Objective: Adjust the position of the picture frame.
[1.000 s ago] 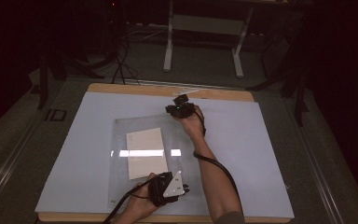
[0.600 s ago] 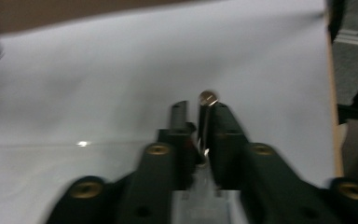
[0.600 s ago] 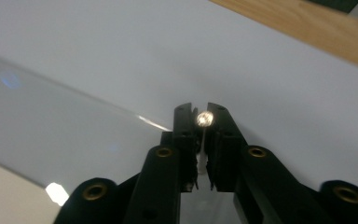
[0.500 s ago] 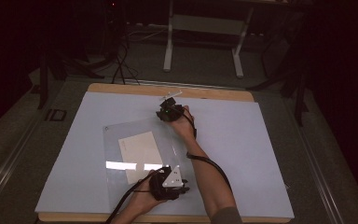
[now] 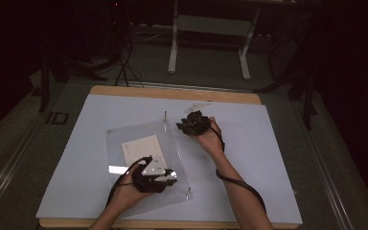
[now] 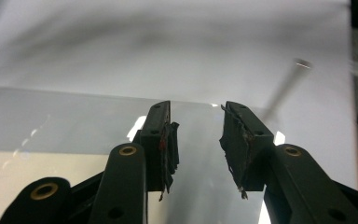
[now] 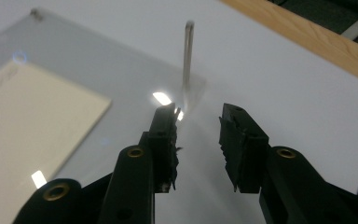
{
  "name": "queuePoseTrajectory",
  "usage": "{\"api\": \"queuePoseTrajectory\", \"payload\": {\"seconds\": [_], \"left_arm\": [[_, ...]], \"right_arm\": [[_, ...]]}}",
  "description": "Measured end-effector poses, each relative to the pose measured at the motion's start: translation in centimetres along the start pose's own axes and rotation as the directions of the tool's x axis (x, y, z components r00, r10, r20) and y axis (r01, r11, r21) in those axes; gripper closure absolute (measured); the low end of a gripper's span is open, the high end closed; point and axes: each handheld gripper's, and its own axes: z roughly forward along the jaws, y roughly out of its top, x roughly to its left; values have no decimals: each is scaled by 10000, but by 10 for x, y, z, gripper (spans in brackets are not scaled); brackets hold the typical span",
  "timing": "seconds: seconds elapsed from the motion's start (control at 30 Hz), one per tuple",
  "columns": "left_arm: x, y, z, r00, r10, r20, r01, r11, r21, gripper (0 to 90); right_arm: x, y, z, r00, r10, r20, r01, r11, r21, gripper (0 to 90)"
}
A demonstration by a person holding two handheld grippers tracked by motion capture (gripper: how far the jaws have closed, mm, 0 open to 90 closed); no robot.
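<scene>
The clear acrylic sheet [image 5: 143, 163] is lying flat on the white table mat [image 5: 278, 158], with a cream paper card [image 5: 141, 146] seen through it and a thin metal post [image 5: 165, 116] standing upright at its far corner; another small post [image 5: 188, 192] is seen at the near right corner.

Both grippers' jaws have just been opening, and both are now parted with nothing pinched between them. The left gripper [image 5: 170, 175] is held over the near right part of the sheet. In the left gripper view [image 6: 198, 140] the sheet's edge runs just behind the fingertips [image 6: 161, 128] and the glossy surface lies below the gap, apart from the pads as far as can be told. The right gripper [image 5: 184, 125] is held just right of the far corner post. In the right gripper view [image 7: 198, 140] the post [image 7: 188, 60] stands just ahead of the fingertips [image 7: 165, 123], slightly left of the gap, not touching.

The step in hand is judged to be a release after the sheet has been set down. To be done well, the jaws should be kept wide and drawn straight off, so the sheet is not dragged and the card is not shifted. The post should be cleared by the right gripper without a sideways knock. If a regrip is meant, the edge should be taken squarely, as a glossy sheet is likely to slip.
</scene>
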Motion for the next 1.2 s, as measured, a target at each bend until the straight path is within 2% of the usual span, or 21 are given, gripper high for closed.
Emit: {"api": "queuePoseTrajectory", "payload": {"seconds": [0.13,0.33,0.37,0.47,0.53,0.57,0.6,0.7,0.73,0.77,0.8,0.83,0.87,0.9,0.93,0.97,1.03,1.07,1.1,1.17,1.2], "left_arm": [[31,2,-3,9968,-638,-476,626,9977,-261,626],[73,6,-7,9909,-1052,-834,978,9912,-888,665],[78,7,-6,9906,-1091,-828,1017,9908,-888,674],[97,11,0,9891,-1308,-681,1261,9896,-696,735],[108,13,5,9840,-1563,-860,1515,9866,-598,740],[108,13,5,9840,-1563,-860,1515,9866,-598,740],[122,13,10,9771,-1899,-964,1857,9813,-505,743],[135,12,16,9681,-2144,-1294,2093,9765,-524,740],[135,12,16,9681,-2144,-1294,2093,9765,-524,735],[140,13,17,9654,-2214,-1376,2166,9750,-489,733],[144,13,19,9605,-2335,-1514,2292,9723,-459,733],[151,14,23,9559,-2456,-1612,2423,9694,-398,718],[155,15,25,9527,-2477,-1760,2468,9687,-277,711],[155,15,25,9527,-2477,-1760,2468,9687,-277,701],[158,15,27,9496,-2545,-1828,2531,9669,-312,701],[162,16,30,9447,-2664,-1914,2661,9635,-279,683],[170,18,35,9372,-2757,-2135,2779,9604,-203,682],[172,19,37,9351,-2795,-2179,2812,9594,-235,683],[176,21,39,9345,-2842,-2145,2852,9581,-266,696],[182,24,44,9316,-2808,-2308,2848,9584,-164,696],[186,25,47,9284,-2898,-2325,2951,9554,-124,697]], "right_arm": [[9,-21,-15,9994,-341,-87,342,9994,57,655],[23,-45,-38,9966,-684,-466,689,9976,83,653],[27,-49,-43,9952,-814,-539,821,9966,114,654],[34,-56,-54,9934,-834,-787,836,9965,-11,656],[39,-62,-62,9907,-924,-1002,925,9957,-41,660],[39,-62,-62,9907,-924,-1002,925,9957,-41,660],[46,-72,-73,9886,-1010,-1112,1015,9948,-13,653],[51,-84,-84,9876,-1068,-1153,1071,9942,-32,635],[52,-87,-87,9875,-1056,-1169,1055,9944,-73,630],[52,-90,-90,9879,-972,-1211,965,9953,-116,620],[52,-90,-90,9879,-972,-1211,965,9953,-116,620],[55,-100,-98,9900,-681,-1235,660,9976,-207,598],[56,-103,-100,9897,-589,-1304,558,9981,-273,594],[58,-110,-102,9894,-466,-1376,422,9985,-342,591],[58,-110,-102,9894,-466,-1376,422,9985,-342,591],[61,-119,-102,9878,-341,-1520,305,9992,-264,583],[63,-122,-102,9874,-405,-1529,391,9992,-120,580],[65,-125,-101,9873,-585,-1476,601,9982,60,581],[69,-128,-102,9855,-577,-1598,607,9981,138,582],[71,-128,-103,9850,-588,-1624,619,9980,137,582],[74,-128,-104,9837,-716,-1650,743,9972,101,582]]}}
